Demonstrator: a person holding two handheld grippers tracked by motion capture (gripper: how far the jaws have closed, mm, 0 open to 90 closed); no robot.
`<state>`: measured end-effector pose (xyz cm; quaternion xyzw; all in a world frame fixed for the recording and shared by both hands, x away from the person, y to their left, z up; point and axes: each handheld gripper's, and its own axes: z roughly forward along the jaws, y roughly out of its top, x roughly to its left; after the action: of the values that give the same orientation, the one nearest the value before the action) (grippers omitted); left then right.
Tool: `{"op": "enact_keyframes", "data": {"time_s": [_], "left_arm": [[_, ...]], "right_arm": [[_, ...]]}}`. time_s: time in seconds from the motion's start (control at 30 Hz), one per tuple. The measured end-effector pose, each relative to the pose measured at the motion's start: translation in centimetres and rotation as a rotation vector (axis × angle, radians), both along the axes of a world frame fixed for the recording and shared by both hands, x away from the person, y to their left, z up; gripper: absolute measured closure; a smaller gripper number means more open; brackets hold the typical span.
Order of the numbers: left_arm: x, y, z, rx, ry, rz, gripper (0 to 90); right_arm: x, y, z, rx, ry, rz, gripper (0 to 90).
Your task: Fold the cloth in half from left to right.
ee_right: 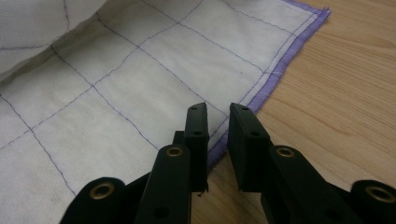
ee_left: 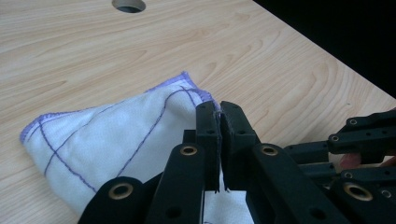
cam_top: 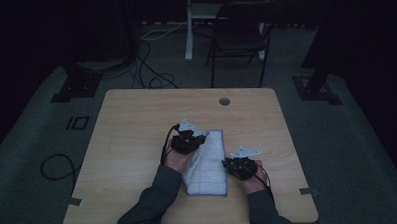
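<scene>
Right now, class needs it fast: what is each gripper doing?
Left gripper: shut on the cloth, pinching a fold.
Right gripper: open, jaws over the cloth's purple edge, holding nothing.

High view: above my near side, facing forward and down over the whole table (cam_top: 137, 124).
My gripper views: close, along my jaws; both share the cloth (ee_left: 107, 140).

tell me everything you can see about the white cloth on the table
The cloth is white woven fabric with a thin purple grid of stitched lines and a purple hemmed edge. It lies on the wooden table, near the person's edge, mostly flat. The left gripper is shut on a fold of it, lifting that part into a bunched hump. The right gripper hovers open at its purple right edge, jaws astride the hem but not closed.
</scene>
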<state>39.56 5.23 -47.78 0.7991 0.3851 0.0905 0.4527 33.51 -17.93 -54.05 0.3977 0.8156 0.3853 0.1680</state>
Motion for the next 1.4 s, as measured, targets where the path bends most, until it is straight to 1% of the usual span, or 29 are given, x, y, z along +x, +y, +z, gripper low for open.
{"op": "enact_keyframes", "data": {"time_s": [0.27, 0.3, 0.4, 0.47, 0.5, 0.53, 0.57, 0.6, 0.63, 0.67, 0.7, 0.77, 0.83, 0.9, 0.93, 1.0, 1.07, 1.1, 1.13, 1.17, 1.4], "left_arm": [[0.1, -1.2, -0.2, 0.009, 0.007, -0.021, 87.5], [0.2, -1.4, -0.3, 0.004, 0.01, -0.022, 87.5], [0.2, -1.7, -0.9, 0.016, 0.027, -0.034, 87.1], [0.1, -1.8, -1.4, 0.031, 0.036, -0.041, 86.0], [0.1, -1.7, -1.5, 0.031, 0.042, -0.042, 80.8], [0.1, -1.5, -1.7, 0.022, 0.052, -0.046, 80.8], [0.0, -1.4, -1.7, 0.013, 0.058, -0.046, 78.3], [-0.1, -1.2, -1.6, 0.006, 0.059, -0.047, 73.7], [-0.2, -0.9, -1.5, 0.006, 0.059, -0.051, 73.7], [-0.3, -0.6, -1.4, 0.002, 0.059, -0.055, 70.8], [-0.5, -0.3, -1.3, -0.003, 0.056, -0.053, 70.3], [-0.9, 0.5, -1.0, 0.005, 0.05, -0.054, 69.1], [-1.3, 1.4, -0.8, 0.008, 0.047, -0.042, 68.8], [-1.7, 2.4, -0.7, 0.009, 0.046, -0.026, 68.4], [-1.8, 3.0, -0.8, 0.015, 0.047, -0.02, 68.4], [-2.1, 3.9, -0.9, 0.019, 0.053, -0.001, 67.4], [-2.3, 4.6, -1.3, 0.023, 0.06, 0.007, 67.0], [-2.6, 5.2, -1.7, 0.026, 0.077, 0.017, 66.2], [-2.6, 5.2, -1.7, 0.026, 0.077, 0.017, 65.9], [-2.8, 5.5, -2.1, 0.029, 0.084, 0.018, 65.3], [-3.8, 6.7, -3.6, 0.021, 0.12, 0.037, 62.8]], "right_arm": [[0.0, 0.0, 0.0, 0.0, 0.003, -0.001, 78.5], [0.0, 0.0, -0.1, -0.001, 0.003, -0.001, 78.5], [0.0, 0.0, 0.0, 0.0, 0.001, -0.001, 78.5], [0.1, -0.1, 0.0, 0.002, 0.001, -0.002, 78.5], [0.1, -0.1, 0.0, 0.004, -0.001, -0.004, 78.5], [0.1, -0.1, 0.0, 0.004, -0.001, -0.004, 78.5], [0.1, -0.2, 0.1, 0.005, -0.002, -0.006, 78.5], [0.1, -0.2, 0.1, 0.008, -0.004, -0.008, 78.5], [0.1, -0.2, 0.1, 0.008, -0.004, -0.008, 78.5], [0.1, -0.2, 0.1, 0.009, -0.007, -0.011, 78.6], [0.1, -0.2, 0.2, 0.011, -0.009, -0.013, 78.5], [0.3, -0.2, 0.3, 0.011, -0.013, -0.017, 78.5], [0.3, -0.2, 0.4, 0.014, -0.015, -0.021, 78.5], [0.6, -0.2, 0.7, 0.019, -0.027, -0.027, 78.5], [0.6, -0.2, 0.7, 0.019, -0.027, -0.027, 78.5], [0.8, 0.0, 0.9, 0.016, -0.032, -0.031, 78.4], [0.9, 0.0, 0.9, 0.018, -0.034, -0.032, 78.3], [1.1, 0.1, 1.0, 0.019, -0.04, -0.036, 78.2], [1.1, 0.1, 1.0, 0.019, -0.04, -0.036, 78.2], [1.3, 0.1, 1.0, 0.03, -0.042, -0.048, 78.1], [1.9, 0.7, 0.8, 0.049, -0.043, -0.082, 78.0]]}}
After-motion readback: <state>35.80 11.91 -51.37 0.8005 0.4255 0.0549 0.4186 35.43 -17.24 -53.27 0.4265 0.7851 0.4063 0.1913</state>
